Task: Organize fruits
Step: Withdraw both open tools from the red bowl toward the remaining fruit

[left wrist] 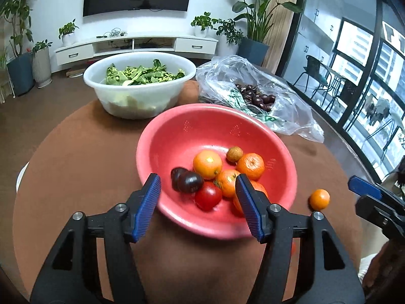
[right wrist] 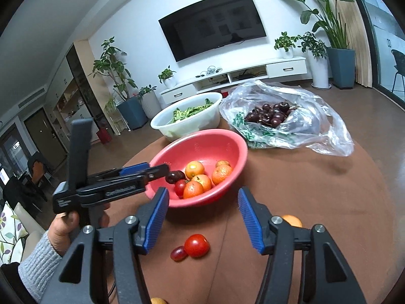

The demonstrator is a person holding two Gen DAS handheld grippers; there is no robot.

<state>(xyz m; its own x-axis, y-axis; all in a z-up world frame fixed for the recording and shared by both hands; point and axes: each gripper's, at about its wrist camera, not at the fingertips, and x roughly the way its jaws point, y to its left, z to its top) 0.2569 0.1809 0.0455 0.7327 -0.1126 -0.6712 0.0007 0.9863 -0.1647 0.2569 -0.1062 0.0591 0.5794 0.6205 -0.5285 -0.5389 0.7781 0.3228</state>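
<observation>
We see both grippers released: left gripper [left wrist: 198, 190] over red bowl [left wrist: 152, 152], right gripper [right wrist: 202, 202] near loose tomato [right wrist: 197, 245]. Tomato looks smooth, soft, prob. rolls; grip across widest part, gently.

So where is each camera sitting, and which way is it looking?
Left wrist: sits on the left gripper, looking forward and down into the red bowl; shows its own open blue fingers and the right gripper's tip at the far right.
Right wrist: sits on the right gripper, looking across the table at a tomato and the bowl; shows the person's left hand.
Both see: bowl, white bowl, cherry bag, TV.
</observation>
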